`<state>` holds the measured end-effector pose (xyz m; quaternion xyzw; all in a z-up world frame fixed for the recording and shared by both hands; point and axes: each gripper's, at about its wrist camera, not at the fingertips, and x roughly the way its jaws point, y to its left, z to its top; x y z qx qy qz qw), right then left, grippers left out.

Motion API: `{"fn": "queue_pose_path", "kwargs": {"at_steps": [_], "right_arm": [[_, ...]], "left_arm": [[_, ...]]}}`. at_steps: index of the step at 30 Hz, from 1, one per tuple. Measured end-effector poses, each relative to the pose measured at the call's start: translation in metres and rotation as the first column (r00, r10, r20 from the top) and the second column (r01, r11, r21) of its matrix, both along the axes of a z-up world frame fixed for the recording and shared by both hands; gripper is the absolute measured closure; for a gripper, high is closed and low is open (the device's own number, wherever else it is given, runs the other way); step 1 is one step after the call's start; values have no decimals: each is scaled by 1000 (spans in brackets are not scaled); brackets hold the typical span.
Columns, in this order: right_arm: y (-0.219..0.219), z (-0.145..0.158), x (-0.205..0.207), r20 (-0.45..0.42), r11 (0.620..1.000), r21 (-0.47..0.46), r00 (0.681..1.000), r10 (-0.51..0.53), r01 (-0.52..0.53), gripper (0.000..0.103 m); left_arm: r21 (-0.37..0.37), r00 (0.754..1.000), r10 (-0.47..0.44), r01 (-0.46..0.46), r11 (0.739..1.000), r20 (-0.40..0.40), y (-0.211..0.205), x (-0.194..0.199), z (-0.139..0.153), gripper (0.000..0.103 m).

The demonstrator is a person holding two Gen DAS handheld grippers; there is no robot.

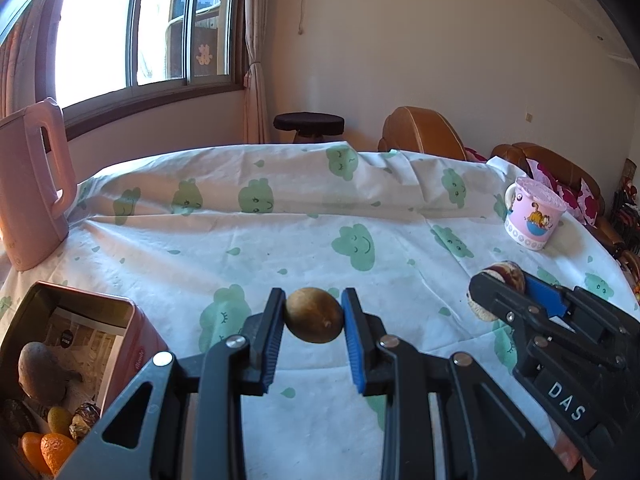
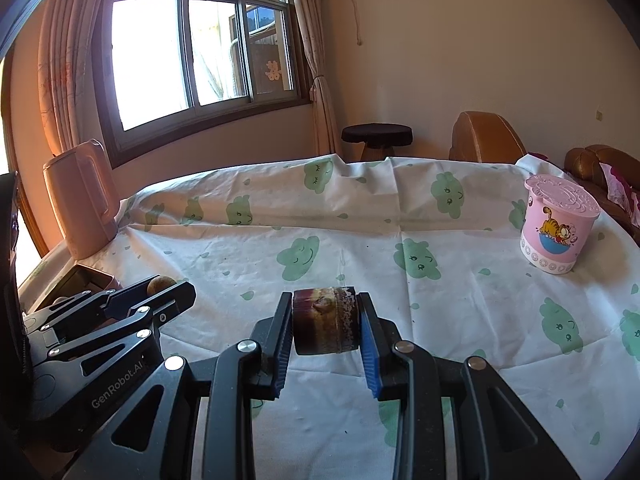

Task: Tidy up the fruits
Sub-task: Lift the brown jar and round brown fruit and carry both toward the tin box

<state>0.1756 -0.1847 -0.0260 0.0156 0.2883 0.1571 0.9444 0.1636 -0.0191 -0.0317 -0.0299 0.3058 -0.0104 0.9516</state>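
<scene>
The left gripper (image 1: 314, 318) is pinching a small round brown fruit with a tiny stem nub (image 1: 314, 315) between its blue-padded fingers, jaws drawn in to the fruit's width and holding it clear above the cloth. The right gripper (image 2: 325, 322) is clamping a squat dark-brown fruit with pale mottled bands (image 2: 325, 321) in the same way, its flat ends pressing against the pads so its axis is running across the fingers.

The open pink metal tin (image 1: 132, 322) is sitting low and to the left of the left gripper, already holding oranges (image 1: 48, 450) and other fruit, so the left hand is much nearer; the right one is lying well apart from it, with the left tool between.

Farther off, a pink kettle (image 1: 34, 184) and a lidded pink cartoon cup (image 2: 558, 226) are standing on the white tablecloth with green clouds (image 1: 280, 240).
</scene>
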Motion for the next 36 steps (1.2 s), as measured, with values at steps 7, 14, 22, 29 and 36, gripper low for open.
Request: {"fn": "queue_pose_path", "kwargs": {"at_steps": [7,14,22,29,36], "right_arm": [[0,2,-3,20,1000,1,1000,-4,4,70],[0,4,-7,41,1000,-2,999,-6,6,70],[-1,6,-11,57,1000,3,998,-9,9,70],[-2,7,-14,74,1000,10,997,-12,11,70],[-3,10,-19,100,1000,10,995,-13,12,71]], "left_arm": [[-8,1000,8,-8,1000,14,2,-3,1,73],[-5,999,15,-14,1000,33,3,-7,3,73],[7,998,19,-19,1000,58,2,-11,6,73],[17,997,23,-24,1000,78,1,-15,8,73],[24,995,24,-27,999,96,1,-20,9,73]]}}
